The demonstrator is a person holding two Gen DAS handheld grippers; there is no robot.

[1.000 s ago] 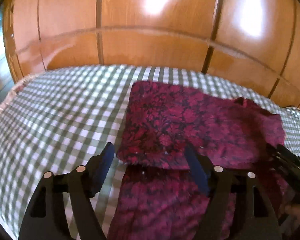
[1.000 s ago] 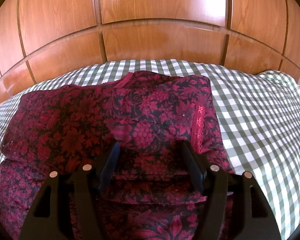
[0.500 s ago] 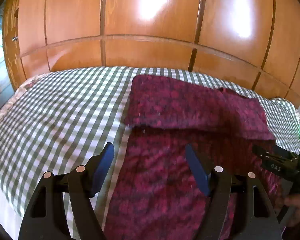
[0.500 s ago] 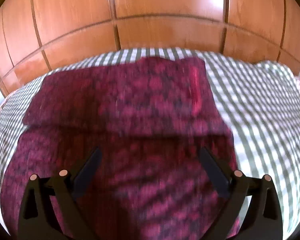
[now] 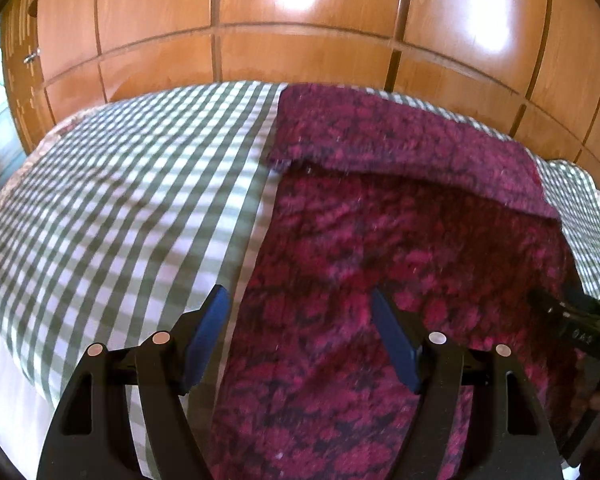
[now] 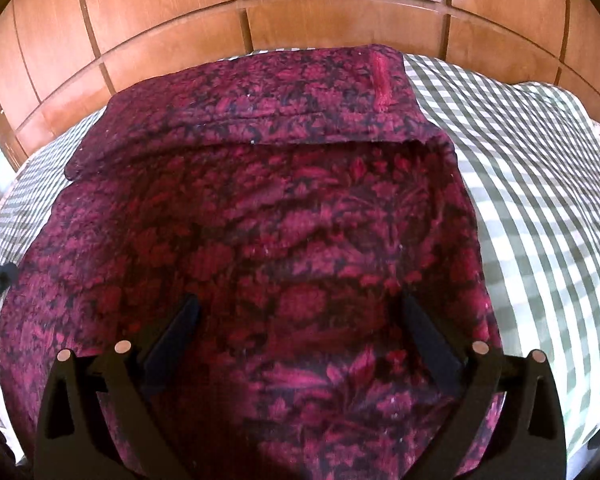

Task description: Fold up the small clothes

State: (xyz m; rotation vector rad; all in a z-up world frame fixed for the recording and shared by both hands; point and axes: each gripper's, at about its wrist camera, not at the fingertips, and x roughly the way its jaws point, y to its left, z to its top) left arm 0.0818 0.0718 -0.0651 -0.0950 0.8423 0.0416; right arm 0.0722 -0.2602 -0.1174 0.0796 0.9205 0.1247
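The red flowery top lies flat on the checked bed. Its far end is folded over. Both the left gripper and right gripper are wide open, holding nothing. More folds are left.

Black tongs, blue pads (silver screws), angular frames

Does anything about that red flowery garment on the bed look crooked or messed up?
Nothing stands out. The red garment lies flat on the checked bedspread, its far end folded back in a fairly straight line.
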